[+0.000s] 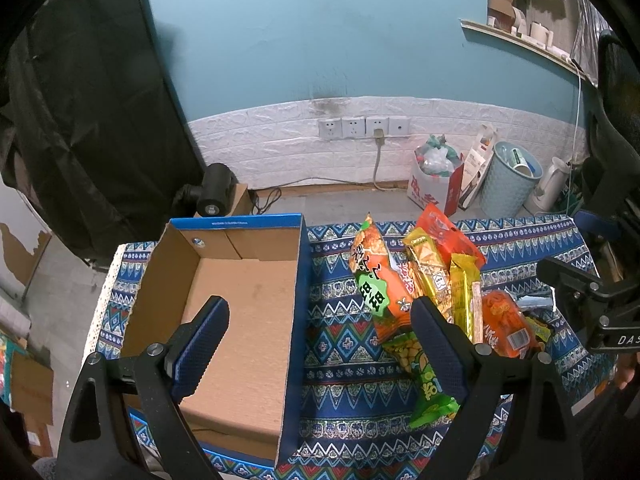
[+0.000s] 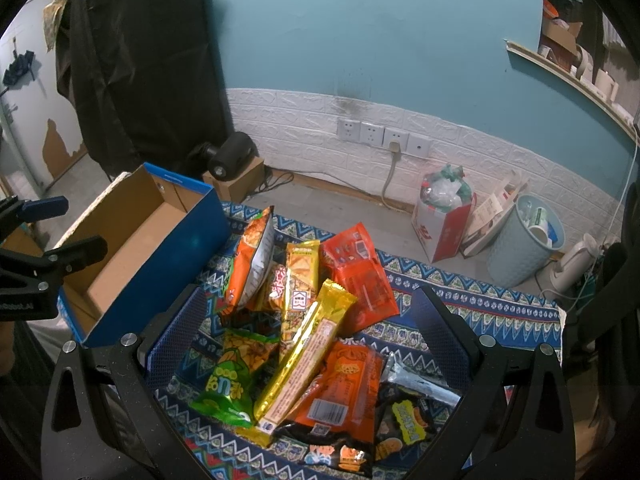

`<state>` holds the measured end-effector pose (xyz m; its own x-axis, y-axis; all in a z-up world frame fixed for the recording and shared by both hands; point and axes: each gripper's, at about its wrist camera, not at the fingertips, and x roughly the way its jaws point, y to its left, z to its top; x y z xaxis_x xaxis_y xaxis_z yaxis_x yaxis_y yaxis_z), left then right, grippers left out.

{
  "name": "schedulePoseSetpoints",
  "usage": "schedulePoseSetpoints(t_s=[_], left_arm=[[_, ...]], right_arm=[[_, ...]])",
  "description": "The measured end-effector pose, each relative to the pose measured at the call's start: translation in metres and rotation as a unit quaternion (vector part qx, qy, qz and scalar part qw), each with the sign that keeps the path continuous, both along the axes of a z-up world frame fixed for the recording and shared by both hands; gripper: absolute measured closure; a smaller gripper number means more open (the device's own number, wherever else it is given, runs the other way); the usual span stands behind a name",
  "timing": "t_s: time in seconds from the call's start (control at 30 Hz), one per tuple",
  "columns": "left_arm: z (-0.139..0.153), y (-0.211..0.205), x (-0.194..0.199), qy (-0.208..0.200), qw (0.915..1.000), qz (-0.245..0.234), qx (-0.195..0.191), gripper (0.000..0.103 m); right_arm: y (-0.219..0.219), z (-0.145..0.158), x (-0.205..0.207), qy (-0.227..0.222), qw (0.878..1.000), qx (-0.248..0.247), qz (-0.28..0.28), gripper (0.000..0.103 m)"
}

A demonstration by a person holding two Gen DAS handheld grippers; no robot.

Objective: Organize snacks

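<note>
Snack packets [image 2: 304, 332] heaped, orange, yellow, green

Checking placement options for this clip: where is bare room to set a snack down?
The cardboard box floor is bare. A strip of patterned tablecloth lies free between box and snack pile. The pile itself is crowded, packets overlapping.

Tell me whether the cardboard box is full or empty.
Empty. The cardboard box shows only its bare brown floor; the snack packets all lie outside on the patterned cloth.
</note>
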<state>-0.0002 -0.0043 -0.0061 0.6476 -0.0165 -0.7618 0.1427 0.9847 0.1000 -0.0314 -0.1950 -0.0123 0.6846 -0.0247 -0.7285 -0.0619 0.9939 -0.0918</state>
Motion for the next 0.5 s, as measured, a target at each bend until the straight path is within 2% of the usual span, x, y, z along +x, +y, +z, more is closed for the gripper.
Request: schedulePoseSetpoints(t_s=[0.5], left_arm=[[-0.0011,0.0002,0.0002,0.002,1.0,-0.001,0.0,0.01]], right_arm=[[-0.0002,-0.0014,-0.0007,0.001,1.0,-0.001,0.0,0.003]])
